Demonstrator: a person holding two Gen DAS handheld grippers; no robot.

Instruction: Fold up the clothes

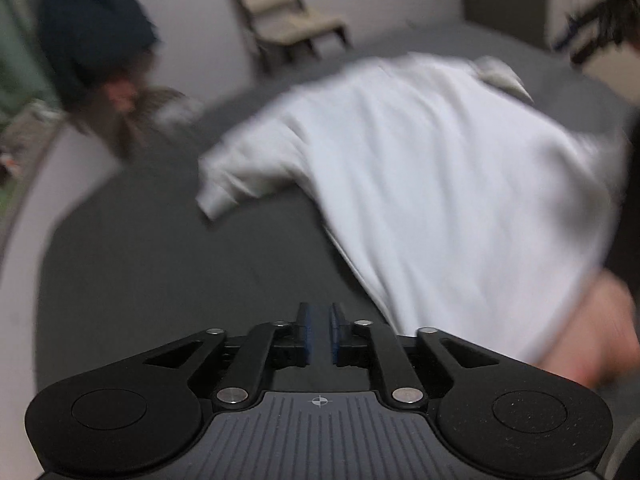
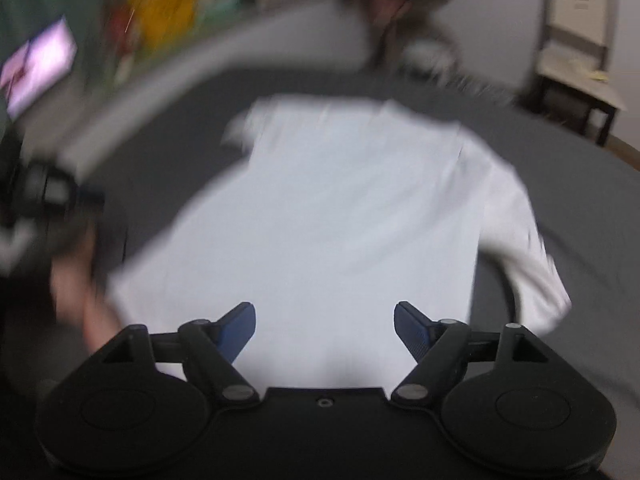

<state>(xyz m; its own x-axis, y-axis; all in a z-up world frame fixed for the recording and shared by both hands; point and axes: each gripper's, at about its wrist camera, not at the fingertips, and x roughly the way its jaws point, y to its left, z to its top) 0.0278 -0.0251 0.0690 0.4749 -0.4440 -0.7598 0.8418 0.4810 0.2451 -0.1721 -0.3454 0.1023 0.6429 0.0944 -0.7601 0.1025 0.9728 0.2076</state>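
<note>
From your left gripper [image 1: 319,334], the blue pads stand close together with only a thin slot between them and nothing in it. The white long-sleeved shirt [image 1: 432,184] lies ahead and to the right of those fingers on the dark grey table [image 1: 140,272], body spread flat, one sleeve [image 1: 240,172] trailing out ahead and to the left. A hand [image 1: 592,340] sits at the hem on the near right. The view is smeared, so I judge you are swinging quickly; at that pace the narrow fingers could skate over the cloth or drag the sleeve into a bunch. Far ahead stands a beige chair [image 1: 296,12], and another person in a dark cap [image 1: 92,24] leans in at the far left, clear of the shirt.

From your right gripper [image 2: 325,324], the fingers are spread wide and empty, with the shirt's near hem directly between and beyond them. The other sleeve [image 2: 532,264] hangs off ahead-right. Your left gripper and its hand blur across the near left, so the two tools could collide over the hem. Closing now risks pinching only one layer, or missing the edge, which is too blurred to locate.
</note>
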